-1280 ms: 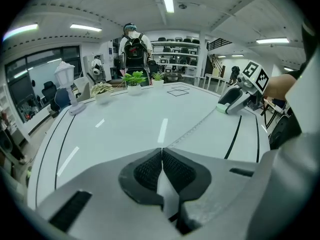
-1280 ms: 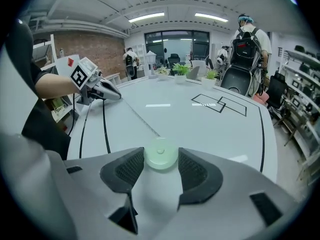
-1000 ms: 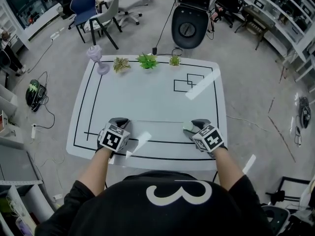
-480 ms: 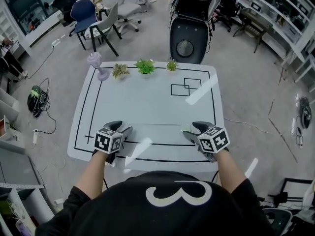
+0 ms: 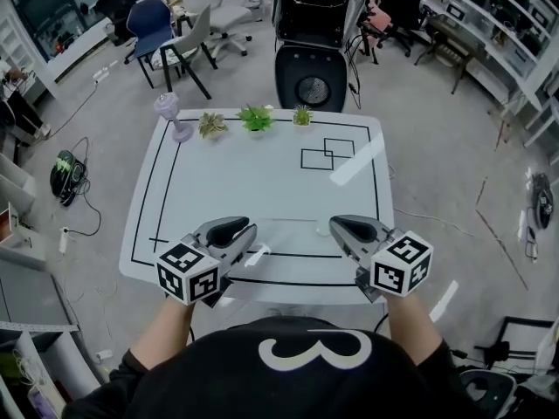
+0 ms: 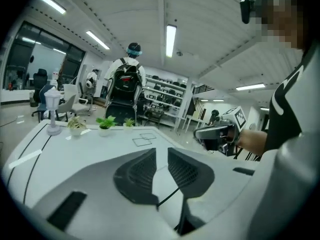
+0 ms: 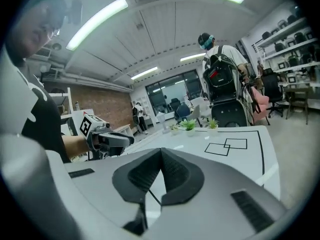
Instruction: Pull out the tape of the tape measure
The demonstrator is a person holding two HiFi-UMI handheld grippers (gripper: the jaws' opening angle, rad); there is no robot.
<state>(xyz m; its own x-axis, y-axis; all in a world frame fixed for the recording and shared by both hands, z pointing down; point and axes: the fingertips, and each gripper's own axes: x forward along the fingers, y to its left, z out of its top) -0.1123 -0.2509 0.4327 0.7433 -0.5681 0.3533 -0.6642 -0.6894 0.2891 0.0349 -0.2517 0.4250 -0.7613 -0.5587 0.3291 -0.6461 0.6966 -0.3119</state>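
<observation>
I cannot make out the tape measure in any view. A thin pale line [image 5: 288,220] lies on the white table [image 5: 262,182] between the grippers; what it is I cannot tell. My left gripper [image 5: 247,230] hovers above the table's near left part. Its jaws have just been closing but still stand a little apart [image 6: 161,151], with nothing between them. My right gripper [image 5: 339,226] hovers above the near right part, its jaws shut and empty [image 7: 161,152]. Each gripper shows in the other's view: the right gripper [image 6: 212,133] and the left gripper [image 7: 112,139].
Black border lines and two overlapping black squares [image 5: 327,154] are drawn on the table. Along the far edge stand three small potted plants [image 5: 256,117] and a lavender desk fan [image 5: 170,112]. A person with a black backpack [image 5: 307,24] stands just beyond that edge.
Both grippers have risen off the table towards the camera and now point more level. The pale object by the right gripper's tips a second ago no longer shows.
</observation>
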